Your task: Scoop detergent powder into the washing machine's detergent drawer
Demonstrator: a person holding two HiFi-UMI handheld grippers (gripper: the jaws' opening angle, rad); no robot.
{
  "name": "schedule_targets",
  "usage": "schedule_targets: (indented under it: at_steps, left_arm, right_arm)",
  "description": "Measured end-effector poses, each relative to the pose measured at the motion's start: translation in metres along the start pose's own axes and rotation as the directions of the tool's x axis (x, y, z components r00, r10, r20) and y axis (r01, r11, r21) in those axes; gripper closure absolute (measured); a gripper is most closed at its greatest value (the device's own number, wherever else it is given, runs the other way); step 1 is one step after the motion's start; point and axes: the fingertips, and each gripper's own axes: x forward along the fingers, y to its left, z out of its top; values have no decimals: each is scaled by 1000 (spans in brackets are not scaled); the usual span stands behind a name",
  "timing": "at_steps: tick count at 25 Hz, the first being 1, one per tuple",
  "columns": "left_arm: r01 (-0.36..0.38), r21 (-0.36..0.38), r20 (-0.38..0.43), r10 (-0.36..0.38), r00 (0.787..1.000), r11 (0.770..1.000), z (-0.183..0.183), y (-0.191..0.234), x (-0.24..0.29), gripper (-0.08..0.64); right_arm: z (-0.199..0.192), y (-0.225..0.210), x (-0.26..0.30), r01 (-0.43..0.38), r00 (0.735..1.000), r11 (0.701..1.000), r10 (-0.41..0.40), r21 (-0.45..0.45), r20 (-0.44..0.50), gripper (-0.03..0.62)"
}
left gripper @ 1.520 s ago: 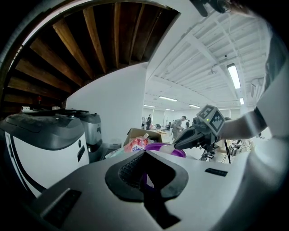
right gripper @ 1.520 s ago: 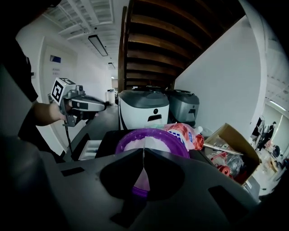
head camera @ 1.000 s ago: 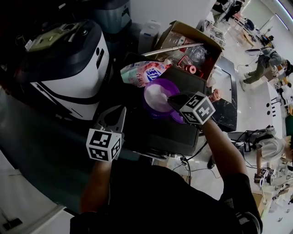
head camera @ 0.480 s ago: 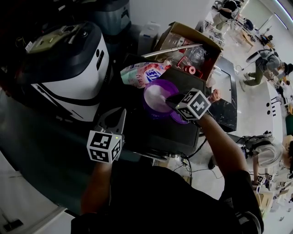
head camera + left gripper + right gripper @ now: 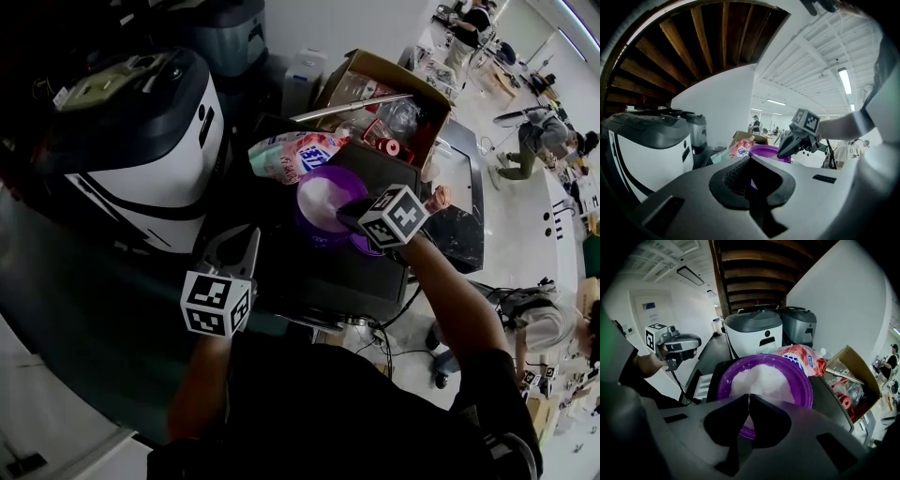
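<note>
A purple bowl heaped with white detergent powder rests on a black machine top. My right gripper hovers at the bowl's near right rim, jaws shut; in the right gripper view the tips meet just over the powder, and I see nothing held between them. The left gripper view shows it above the bowl. My left gripper hangs left of the machine, shut and empty. A pale compartment tray, perhaps the drawer, lies left of the bowl.
A white and dark domed appliance stands at the left, with a grey one behind it. A red and white detergent pouch lies behind the bowl. An open cardboard box of clutter sits at the back right. People stand in the far room.
My right gripper has crept a little up and left, further over the bowl's rim. The left gripper has hardly moved.
</note>
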Motion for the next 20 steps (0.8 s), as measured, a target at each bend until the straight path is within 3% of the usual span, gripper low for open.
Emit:
schedule_targets:
  at_steps: [20]
  left_arm:
    - [-10,-32,4,10,1000,999,-9,7,-19,554]
  right_arm:
    - [10,13,-2,-86,995,986,79,142,57,572]
